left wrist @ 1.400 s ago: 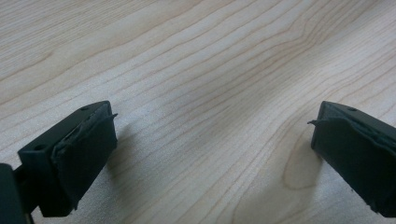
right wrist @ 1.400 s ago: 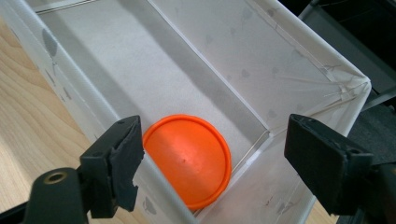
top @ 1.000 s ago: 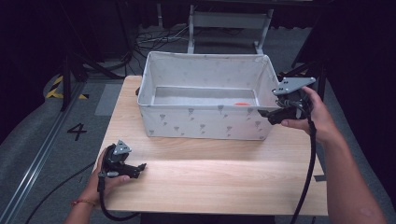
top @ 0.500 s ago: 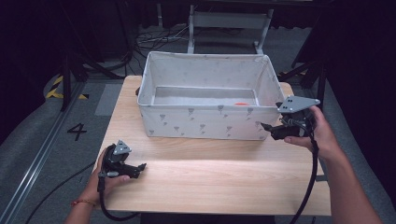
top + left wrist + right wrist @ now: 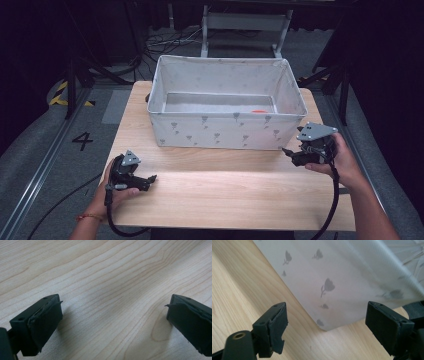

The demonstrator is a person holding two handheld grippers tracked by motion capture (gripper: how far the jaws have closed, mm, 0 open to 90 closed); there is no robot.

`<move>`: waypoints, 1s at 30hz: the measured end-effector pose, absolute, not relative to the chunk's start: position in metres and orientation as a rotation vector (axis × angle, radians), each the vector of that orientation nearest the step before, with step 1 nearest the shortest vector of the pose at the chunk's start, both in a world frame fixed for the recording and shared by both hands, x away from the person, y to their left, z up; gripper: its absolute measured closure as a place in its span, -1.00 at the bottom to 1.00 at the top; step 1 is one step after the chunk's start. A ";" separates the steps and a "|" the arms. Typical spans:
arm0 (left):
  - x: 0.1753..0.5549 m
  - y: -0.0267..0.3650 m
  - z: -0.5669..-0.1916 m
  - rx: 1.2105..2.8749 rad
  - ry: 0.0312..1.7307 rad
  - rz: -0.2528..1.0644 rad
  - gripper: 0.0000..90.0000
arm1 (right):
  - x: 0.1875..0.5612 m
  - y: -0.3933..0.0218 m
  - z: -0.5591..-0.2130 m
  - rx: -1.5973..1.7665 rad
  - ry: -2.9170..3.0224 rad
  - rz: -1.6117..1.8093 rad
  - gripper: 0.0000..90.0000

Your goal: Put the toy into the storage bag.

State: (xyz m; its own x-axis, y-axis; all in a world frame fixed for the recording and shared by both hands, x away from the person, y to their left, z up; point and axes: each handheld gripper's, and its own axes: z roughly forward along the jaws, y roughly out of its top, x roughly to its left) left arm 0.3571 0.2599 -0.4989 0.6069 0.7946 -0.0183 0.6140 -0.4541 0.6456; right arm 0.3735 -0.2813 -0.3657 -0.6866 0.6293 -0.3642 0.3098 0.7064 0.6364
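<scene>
A white fabric box (image 5: pixel 225 132) printed with grey tulips stands at the back middle of the wooden table (image 5: pixel 225 195). A small orange thing (image 5: pixel 258 111) lies on its floor near the right wall. My right gripper (image 5: pixel 289 154) is held low just off the box's front right corner, open and empty. In the right gripper view that corner of the box (image 5: pixel 332 277) lies ahead, between the spread jaws of my right gripper (image 5: pixel 325 327). My left gripper (image 5: pixel 150 178) rests at the front left of the table, open over bare wood (image 5: pixel 100 277), with nothing between the jaws of my left gripper (image 5: pixel 112 322).
The table's front edge runs close to both hands. Grey floor with a painted number 4 (image 5: pixel 82 141) and yellow-black tape (image 5: pixel 60 92) lies to the left. Cables and a metal frame (image 5: pixel 245 22) stand behind the box.
My right gripper has come down and toward the person, from the box's right rim to the table beside its front right corner. The left gripper has stayed put.
</scene>
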 end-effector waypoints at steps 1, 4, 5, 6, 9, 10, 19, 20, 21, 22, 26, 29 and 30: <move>0.357 0.260 -0.499 2.217 1.106 0.382 -0.99 | 0.373 -0.282 -0.369 0.715 2.341 0.723 -0.58; 0.357 0.260 -0.499 2.218 1.105 0.382 -0.99 | 0.370 -0.285 -0.378 0.722 2.346 0.709 -0.58; 0.357 0.260 -0.499 2.218 1.106 0.381 -0.99 | 0.369 -0.286 -0.380 0.724 2.349 0.704 -0.58; 0.357 0.260 -0.499 2.218 1.105 0.382 -0.99 | 0.369 -0.287 -0.383 0.731 2.350 0.698 -0.58; 0.357 0.260 -0.499 2.217 1.107 0.382 -0.99 | 0.367 -0.290 -0.390 0.737 2.352 0.696 -0.58; 0.357 0.260 -0.499 2.218 1.105 0.382 -0.99 | 0.365 -0.294 -0.397 0.748 2.361 0.684 -0.59; 0.357 0.260 -0.499 2.218 1.106 0.390 -0.99 | 0.356 -0.306 -0.426 0.773 2.379 0.636 -0.60; 0.357 0.260 -0.499 2.218 1.106 0.389 -0.99 | 0.354 -0.308 -0.430 0.778 2.373 0.635 -0.60; 0.357 0.260 -0.499 2.218 1.106 0.390 -0.99 | 0.353 -0.310 -0.434 0.789 2.379 0.634 -0.60; 0.357 0.260 -0.499 2.218 1.106 0.390 -0.99 | 0.351 -0.312 -0.437 0.797 2.377 0.636 -0.60; 0.357 0.260 -0.499 2.217 1.108 0.391 -0.99 | 0.346 -0.322 -0.450 0.840 2.373 0.671 -0.60; 0.357 0.260 -0.499 2.214 1.113 0.387 -0.99 | 0.342 -0.330 -0.460 0.884 2.372 0.719 -0.60; 0.357 0.260 -0.499 2.214 1.113 0.387 -0.99 | 0.341 -0.332 -0.463 0.902 2.370 0.728 -0.60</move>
